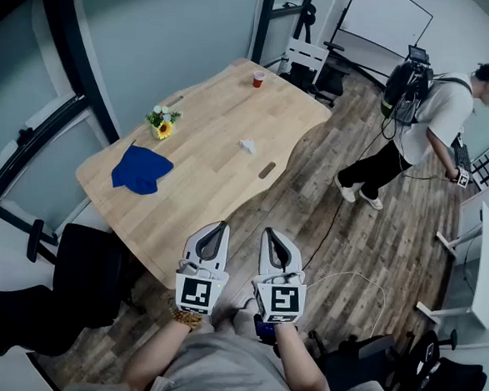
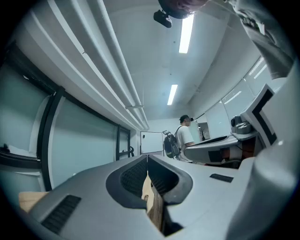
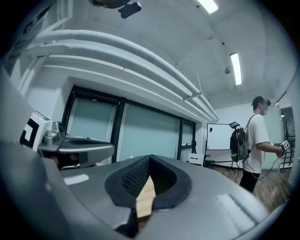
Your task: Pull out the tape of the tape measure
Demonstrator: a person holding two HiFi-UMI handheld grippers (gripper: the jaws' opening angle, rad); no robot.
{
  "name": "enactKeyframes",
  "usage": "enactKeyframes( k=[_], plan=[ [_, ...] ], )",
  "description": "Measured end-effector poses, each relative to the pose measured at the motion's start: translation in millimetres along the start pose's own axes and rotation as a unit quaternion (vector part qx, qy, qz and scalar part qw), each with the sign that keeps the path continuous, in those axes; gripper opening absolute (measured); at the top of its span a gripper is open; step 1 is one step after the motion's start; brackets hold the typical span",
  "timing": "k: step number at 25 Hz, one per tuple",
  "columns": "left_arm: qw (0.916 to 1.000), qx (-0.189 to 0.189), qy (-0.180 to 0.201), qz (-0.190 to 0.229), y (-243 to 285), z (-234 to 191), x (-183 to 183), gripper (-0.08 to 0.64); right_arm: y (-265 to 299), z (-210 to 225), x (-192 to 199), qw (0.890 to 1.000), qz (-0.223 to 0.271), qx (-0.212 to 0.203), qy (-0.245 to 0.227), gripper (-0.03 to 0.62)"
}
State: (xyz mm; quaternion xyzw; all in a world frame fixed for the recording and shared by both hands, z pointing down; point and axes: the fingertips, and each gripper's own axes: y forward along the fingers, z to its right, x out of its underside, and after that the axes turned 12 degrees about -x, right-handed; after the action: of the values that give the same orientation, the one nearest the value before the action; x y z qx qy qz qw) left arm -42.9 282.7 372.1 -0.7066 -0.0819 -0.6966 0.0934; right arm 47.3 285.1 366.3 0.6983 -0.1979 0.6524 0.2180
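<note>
Closest to me, I am holding both claws level and side by side over the wood-plank floor point(image 1: 366, 241), pointing them toward the table edge. I am keeping the grey left claw point(image 1: 221, 226) clenched, its ribbed black pads meeting at the tips with nothing gripped between them. The grey right claw point(image 1: 269, 232) is likewise clenched on nothing.

Just beyond the tips, the long light wooden table point(image 1: 203, 188) is stretching away from me toward the upper right. A black office chair point(image 1: 88, 276) is standing at its near left corner. On the top, a crumpled blue cloth point(image 1: 140, 170) is lying nearest, with a small bunch of flowers with a sunflower point(image 1: 161, 122) behind it, a small white crumpled scrap point(image 1: 246, 145) mid-table, and a red cup point(image 1: 258, 79) at the far end.

I cannot tell where the tape measure is, nor which way it is pointing.

Farther right, a person in a white shirt with a black backpack point(image 1: 416, 131) is standing, and a whiteboard point(image 1: 382, 20) is behind.
</note>
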Motion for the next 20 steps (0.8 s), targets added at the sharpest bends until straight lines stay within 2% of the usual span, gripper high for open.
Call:
enactKeyframes(
  k=[3,8,15,20],
  plan=[
    [0.9999,0.006,0.013,0.0,11,-13,9,0.011,16,2,11,1.0,-0.015,0.001,0.008,0.011],
    [0.9998,0.007,0.008,-0.016,41,-10,24,0.011,39,29,31,0.999,-0.026,-0.004,0.024,0.011],
    [0.9988,-0.004,0.048,-0.012,124,6,38,0.011,93,119,60,0.998,-0.024,-0.029,0.052,0.012],
    [0.997,-0.041,0.061,-0.025,178,9,42,0.011,134,179,74,0.995,-0.038,-0.06,0.067,0.012]
  ],
)
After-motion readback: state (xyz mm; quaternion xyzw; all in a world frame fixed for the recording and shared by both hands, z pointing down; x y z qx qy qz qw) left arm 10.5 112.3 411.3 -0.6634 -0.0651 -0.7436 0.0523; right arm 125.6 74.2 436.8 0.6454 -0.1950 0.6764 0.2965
